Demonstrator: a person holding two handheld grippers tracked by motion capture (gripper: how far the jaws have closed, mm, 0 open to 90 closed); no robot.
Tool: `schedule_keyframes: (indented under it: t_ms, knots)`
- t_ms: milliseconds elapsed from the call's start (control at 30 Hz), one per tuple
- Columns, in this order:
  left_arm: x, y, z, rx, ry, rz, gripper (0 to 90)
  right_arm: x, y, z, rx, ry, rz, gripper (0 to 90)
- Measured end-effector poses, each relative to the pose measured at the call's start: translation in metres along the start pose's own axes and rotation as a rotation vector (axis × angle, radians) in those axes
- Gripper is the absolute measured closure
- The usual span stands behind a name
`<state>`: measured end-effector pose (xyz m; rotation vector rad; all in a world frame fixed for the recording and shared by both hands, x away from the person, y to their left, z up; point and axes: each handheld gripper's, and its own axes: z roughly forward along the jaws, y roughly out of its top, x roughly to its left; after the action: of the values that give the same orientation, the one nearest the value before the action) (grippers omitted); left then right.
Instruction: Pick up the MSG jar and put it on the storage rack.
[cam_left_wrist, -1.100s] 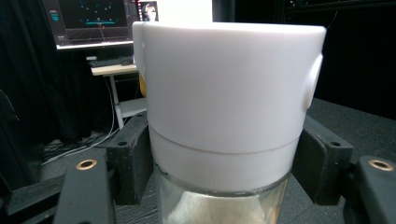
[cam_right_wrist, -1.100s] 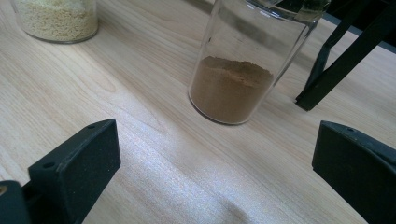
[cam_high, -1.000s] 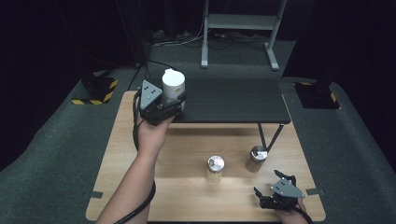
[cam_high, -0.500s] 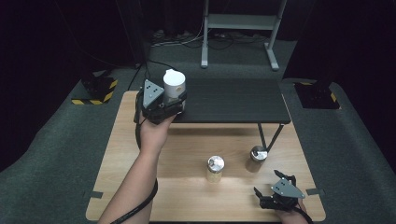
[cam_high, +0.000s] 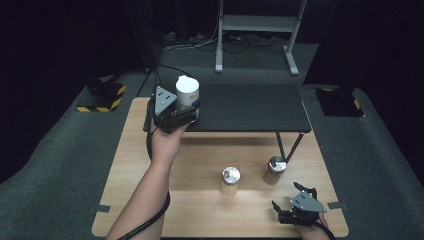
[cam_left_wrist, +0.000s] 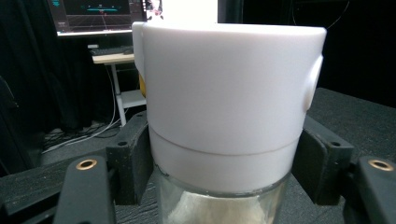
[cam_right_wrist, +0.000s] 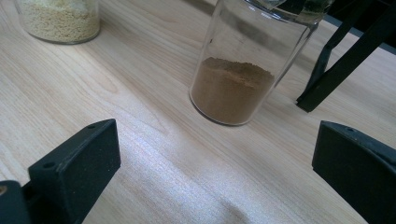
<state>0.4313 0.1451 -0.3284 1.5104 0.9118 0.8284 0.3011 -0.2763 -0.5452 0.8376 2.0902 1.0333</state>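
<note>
A: White-capped jar (cam_high: 187, 91) first — where is it?

B: Up at the left end of the black shelf (cam_high: 250, 107) that stands on the wooden bench (cam_high: 165, 200). The left tool (cam_high: 172, 111) has it pinched. In the left gripper view the two black jaws press on either side of the jar (cam_left_wrist: 224, 140), just under the white cap, with clear glass showing below the cap.

A: Is the jar resting on the shelf or lifted?

B: Cannot tell; its base is hidden by the tool and the hand (cam_high: 165, 142). It stands upright, though.

A: And the right tool?

B: The right tool (cam_high: 297, 207) is at the near right corner of the bench, jaws spread wide with nothing between them. In the right gripper view both jaws stand well apart over bare wood.

A: What sits ahead of it?

B: A glass jar of brown powder (cam_right_wrist: 243, 70), roughly a third full, standing upright beside the shelf's black leg (cam_right_wrist: 341, 65). In the high view the same jar (cam_high: 274, 170) has a metal lid. To its left, apart from it, stands a second jar with pale grains (cam_high: 230, 181), seen at the top left corner of the right gripper view (cam_right_wrist: 60, 21).
</note>
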Motion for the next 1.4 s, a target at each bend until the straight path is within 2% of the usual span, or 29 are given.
schedule_keyframes:
  t_ms: [233, 433, 1000, 1167, 1200, 1233, 1267, 1400]
  knots:
    - [0.0002, -0.0011, -0.0002, -0.002, 0.001, -0.003, 30.5, 0.0, -0.0001, -0.0002, -0.002, 0.0, 0.0, 0.1]
    - [0.003, -0.003, -0.0012, -0.01, -0.007, -0.021, 30.3, -0.0002, -0.0001, -0.0002, -0.002, 0.001, 0.003, 0.1]
    - [0.005, -0.0016, -0.0024, 0.004, -0.024, -0.012, 29.8, -0.0003, -0.0001, -0.0002, -0.003, 0.001, 0.003, 0.0]
    - [0.0042, -0.001, -0.0014, 0.015, -0.023, -0.006, 22.6, 0.0, 0.0, 0.0, -0.001, 0.001, 0.0, 0.1]
    - [0.0039, -0.001, -0.0012, 0.017, -0.02, -0.004, 17.4, -0.0001, -0.0001, 0.0, -0.001, 0.002, 0.0, 0.1]
    - [0.0031, -0.0007, -0.0012, 0.021, -0.003, -0.001, 17.4, -0.0001, -0.0001, 0.0, -0.001, 0.002, 0.0, 0.1]
    - [0.0029, -0.0006, -0.0017, 0.017, 0.003, -0.001, 13.7, -0.0001, -0.0001, -0.0001, -0.001, 0.002, 0.001, 0.1]
    - [0.0026, -0.0009, -0.0028, 0.019, -0.017, -0.005, 7.5, 0.0002, 0.0, 0.0, -0.001, 0.001, -0.001, 0.1]
